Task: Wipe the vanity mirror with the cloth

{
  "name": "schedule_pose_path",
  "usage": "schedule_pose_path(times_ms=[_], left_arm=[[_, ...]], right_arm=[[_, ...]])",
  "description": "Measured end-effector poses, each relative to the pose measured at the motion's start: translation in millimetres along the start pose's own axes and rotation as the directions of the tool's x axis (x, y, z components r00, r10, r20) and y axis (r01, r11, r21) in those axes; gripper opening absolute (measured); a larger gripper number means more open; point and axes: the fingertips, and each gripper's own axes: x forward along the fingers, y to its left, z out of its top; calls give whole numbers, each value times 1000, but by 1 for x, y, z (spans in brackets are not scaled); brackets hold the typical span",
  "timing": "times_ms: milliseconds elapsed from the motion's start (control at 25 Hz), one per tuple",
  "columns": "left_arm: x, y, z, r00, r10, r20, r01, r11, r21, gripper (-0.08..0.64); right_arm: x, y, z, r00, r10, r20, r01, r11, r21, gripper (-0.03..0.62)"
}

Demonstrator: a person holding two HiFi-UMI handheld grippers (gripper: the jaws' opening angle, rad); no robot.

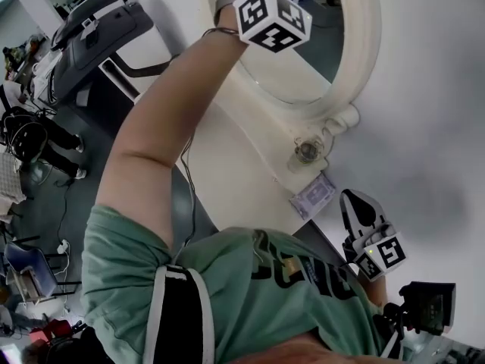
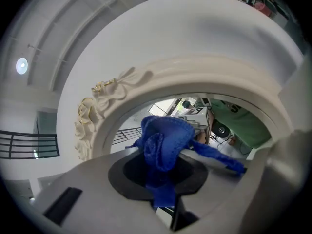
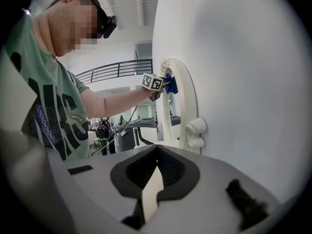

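White, smooth-painted wall [image 1: 424, 127] fills the background, and the vanity mirror [image 1: 299, 74] hangs on it.

The left gripper's [image 2: 163, 182] dark fingers are clamped on the cloth [image 2: 163, 140], a blue, coarse-knit fabric bunched into a soft rosette. One tail hangs down between the jaws and another trails sideways across the glass. The bunched cloth is pressed against the mirror's glass near the upper part of the oval, just inside the rim. Behind the fingers, the gripper's cube of black-and-white square markers [image 1: 271, 17] sits in front of the mirror, on a bare raised arm [image 1: 151, 135].

The mirror is oval, with its long axis upright along the wall in the right gripper view and its glass facing out into the room. Its frame [image 2: 195, 74] is thick, cream and glossy, rounded like moulded plaster. A carved cluster of roses and leaves [image 2: 92, 111] sits on one side. A rounded knob bracket [image 3: 195, 133] of the same cream material juts from the frame's lower edge. The glass reflects a railing and the person's green T-shirt.

The right gripper [image 3: 153, 179] hangs well below the mirror, with its fingers pressed together and nothing between them.
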Motion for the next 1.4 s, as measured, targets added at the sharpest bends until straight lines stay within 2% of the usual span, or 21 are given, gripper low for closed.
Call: schedule_pose_path(times_ms=[160, 320, 440, 560, 680, 800, 1080, 1280, 1320, 1360, 1400], left_arm=[[-20, -59, -29, 999, -39, 6, 40, 999, -5, 74], [-43, -142, -79, 988, -149, -34, 148, 988, -34, 75], [-61, -203, -116, 968, -243, -67, 235, 967, -99, 78], [-76, -246, -137, 953, -294, -71, 282, 948, -145, 78], [-85, -273, -148, 939, -334, -84, 322, 937, -138, 78], [-93, -305, -164, 904, -413, -106, 401, 908, -118, 80], [-96, -318, -174, 867, -487, -103, 468, 868, -164, 74], [-98, -325, -181, 818, -552, -162, 532, 833, -151, 77], [-96, -321, -180, 815, -555, -168, 537, 831, -146, 78], [-93, -313, -178, 820, -548, -166, 529, 836, -144, 78], [-89, -300, -175, 835, -527, -158, 508, 849, -146, 80]], right_arm=[[4, 6, 1, 1000, 3, -20, -3, 1000, 5, 12], [3, 6, -10, 998, 3, -63, -3, 1000, 10, 12], [0, 3, -18, 996, -6, -91, 8, 1000, 19, 12], [0, 5, -22, 993, -8, -121, 11, 1000, 25, 12], [1, 5, -26, 990, -4, -143, 8, 1000, 23, 12], [3, 3, -27, 989, -11, -145, 14, 1000, 21, 12], [8, 5, -22, 991, -14, -136, 17, 1000, 20, 12], [10, 8, -8, 996, -5, -88, 3, 1000, -26, 12], [9, 7, -5, 997, -8, -78, 5, 999, -32, 12], [8, 5, -3, 998, -11, -68, 9, 999, -37, 12], [6, 4, -3, 998, -15, -58, 12, 999, -37, 12]])
